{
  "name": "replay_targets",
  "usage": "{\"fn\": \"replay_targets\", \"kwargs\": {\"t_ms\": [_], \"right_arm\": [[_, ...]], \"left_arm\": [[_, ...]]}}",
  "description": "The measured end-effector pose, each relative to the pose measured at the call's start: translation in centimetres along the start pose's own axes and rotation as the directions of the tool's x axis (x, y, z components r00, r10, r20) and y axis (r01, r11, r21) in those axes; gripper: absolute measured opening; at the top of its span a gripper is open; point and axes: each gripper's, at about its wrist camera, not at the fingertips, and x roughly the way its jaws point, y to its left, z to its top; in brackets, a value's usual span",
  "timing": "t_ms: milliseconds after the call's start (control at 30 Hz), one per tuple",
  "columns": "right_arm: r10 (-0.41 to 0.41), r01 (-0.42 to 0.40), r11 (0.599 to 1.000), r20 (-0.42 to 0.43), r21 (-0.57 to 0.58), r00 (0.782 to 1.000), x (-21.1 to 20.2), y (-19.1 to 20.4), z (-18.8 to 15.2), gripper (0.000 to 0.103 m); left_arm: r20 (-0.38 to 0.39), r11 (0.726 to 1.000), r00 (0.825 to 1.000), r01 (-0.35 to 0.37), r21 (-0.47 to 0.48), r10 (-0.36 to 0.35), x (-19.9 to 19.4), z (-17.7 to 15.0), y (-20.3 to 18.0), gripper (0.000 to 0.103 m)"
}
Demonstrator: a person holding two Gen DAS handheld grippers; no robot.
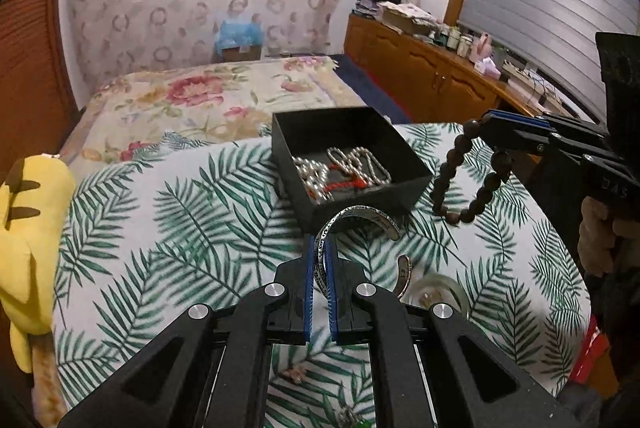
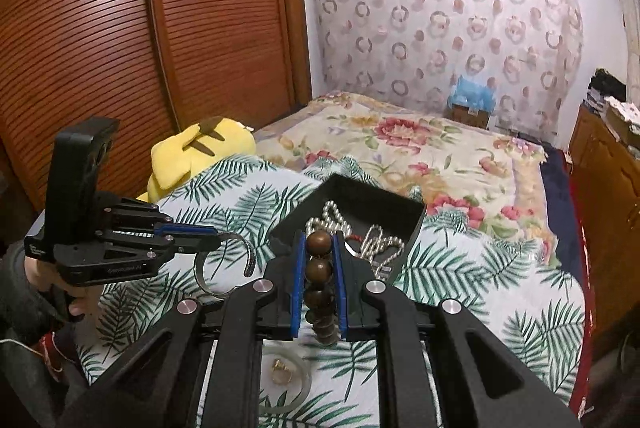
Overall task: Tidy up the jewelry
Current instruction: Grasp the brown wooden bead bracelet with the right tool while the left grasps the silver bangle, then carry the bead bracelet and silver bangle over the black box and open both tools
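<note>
Left gripper (image 1: 320, 252) pinches an engraved silver open cuff bangle (image 1: 352, 224), held just short of the open black square box (image 1: 400, 144) of pearl strands (image 1: 344, 164). Right gripper (image 2: 319, 248) clamps a dark brown wooden bead bracelet (image 1: 468, 180) beside the box, above the palm-leaf cloth (image 1: 180, 228).

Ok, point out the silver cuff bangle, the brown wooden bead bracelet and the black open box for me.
silver cuff bangle (image 1: 360, 214): left wrist view, on its engraved curved band beyond the gripper.
brown wooden bead bracelet (image 1: 448, 172): left wrist view, on the hanging left strand of beads.
black open box (image 1: 362, 206): left wrist view, on its near outer wall.
</note>
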Motion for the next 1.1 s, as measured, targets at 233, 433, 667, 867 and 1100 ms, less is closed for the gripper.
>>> {"fn": "replay_targets", "kwargs": {"t_ms": [233,433,667,867,1100], "right_arm": [[-0.003,0.004,1.0,0.043,-0.02,0.999,0.3,-0.8,2.7,0.015],[0.029,-0.028,0.999,0.076,-0.016,0.997,1.4,-1.5,4.2,0.015],[0.035,-0.034,0.999,0.025,-0.036,0.999,4.6,-1.7,3.8,0.015],[0.051,-0.051,0.999,-0.028,-0.001,0.998,7.0,-2.6,2.7,0.015],[0.043,-0.04,0.998,-0.055,0.047,0.998,7.9,-4.1,1.6,0.028]], "left_arm": [[0.048,1.0,0.999,-0.005,-0.011,0.005,0.0,2.4,0.4,0.005],[0.067,1.0,0.998,-0.006,-0.007,0.007,1.3,4.3,0.5,0.005],[0.07,1.0,0.997,-0.022,-0.001,0.022,3.2,5.7,0.6,0.005],[0.06,0.999,0.998,-0.034,0.009,0.034,4.8,6.5,0.3,0.005],[0.052,0.999,0.997,-0.048,0.007,0.048,6.2,7.4,0.3,0.005]]}}
